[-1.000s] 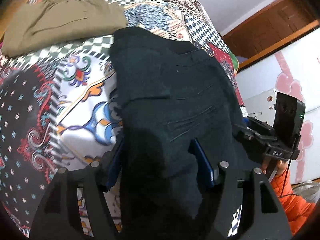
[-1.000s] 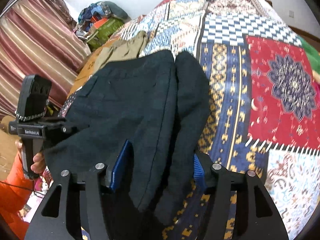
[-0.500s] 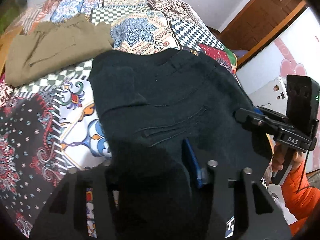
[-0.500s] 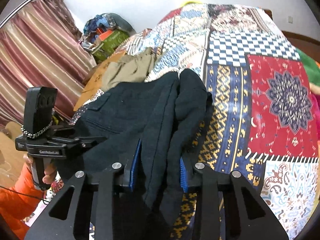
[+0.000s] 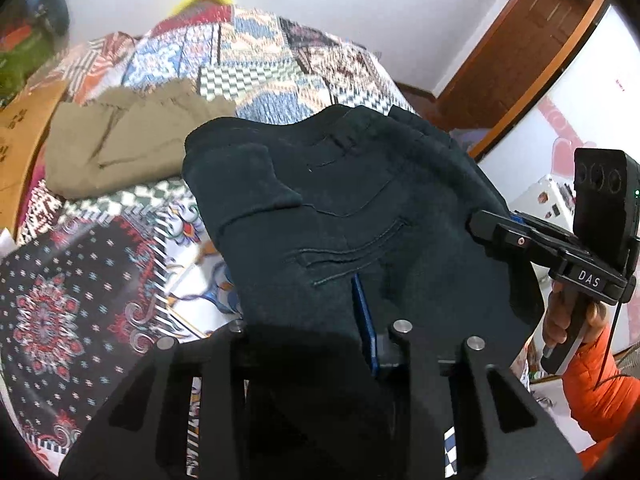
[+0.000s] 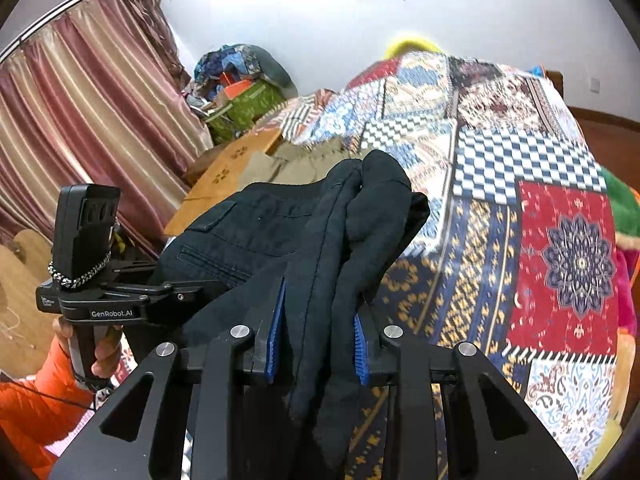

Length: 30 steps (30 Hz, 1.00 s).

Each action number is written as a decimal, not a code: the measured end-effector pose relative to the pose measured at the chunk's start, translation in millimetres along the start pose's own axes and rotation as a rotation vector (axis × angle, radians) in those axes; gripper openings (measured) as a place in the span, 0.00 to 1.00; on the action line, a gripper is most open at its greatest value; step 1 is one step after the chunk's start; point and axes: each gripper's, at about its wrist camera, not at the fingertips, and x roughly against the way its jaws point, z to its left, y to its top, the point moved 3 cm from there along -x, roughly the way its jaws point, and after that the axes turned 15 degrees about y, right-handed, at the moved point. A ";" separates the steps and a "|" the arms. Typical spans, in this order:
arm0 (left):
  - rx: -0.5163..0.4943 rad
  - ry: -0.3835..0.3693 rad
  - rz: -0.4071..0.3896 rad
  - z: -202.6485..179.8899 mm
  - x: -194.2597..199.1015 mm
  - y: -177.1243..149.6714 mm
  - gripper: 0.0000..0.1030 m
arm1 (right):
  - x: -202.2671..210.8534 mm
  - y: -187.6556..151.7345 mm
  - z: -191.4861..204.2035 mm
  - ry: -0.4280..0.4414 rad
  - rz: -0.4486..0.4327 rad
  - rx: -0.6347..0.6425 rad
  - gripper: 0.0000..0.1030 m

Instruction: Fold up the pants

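Black pants (image 6: pixel 280 236) clamped in right gripper (image 6: pixel 318 344) and left gripper (image 5: pixel 304 344), above bedspread (image 6: pixel 520 160).

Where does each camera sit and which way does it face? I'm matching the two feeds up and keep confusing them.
Left wrist: on the left gripper, aimed down along its fingers at the black pants it grips; the right gripper and an orange sleeve show.
Right wrist: on the right gripper, clamped on the same pants; the left gripper and a hand show.
Shared: the pants, the patchwork bedspread and the folded khaki garment.
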 end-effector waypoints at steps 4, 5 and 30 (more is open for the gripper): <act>0.014 0.009 -0.057 12.1 15.7 13.7 0.32 | -3.3 17.5 13.3 -0.003 -0.025 0.033 0.25; 0.009 0.012 -0.069 13.8 16.7 17.3 0.32 | -4.9 22.3 15.2 -0.005 -0.029 0.038 0.25; 0.117 0.096 -0.187 158.1 -8.8 148.8 0.32 | -131.9 156.7 27.5 -0.032 -0.085 0.101 0.25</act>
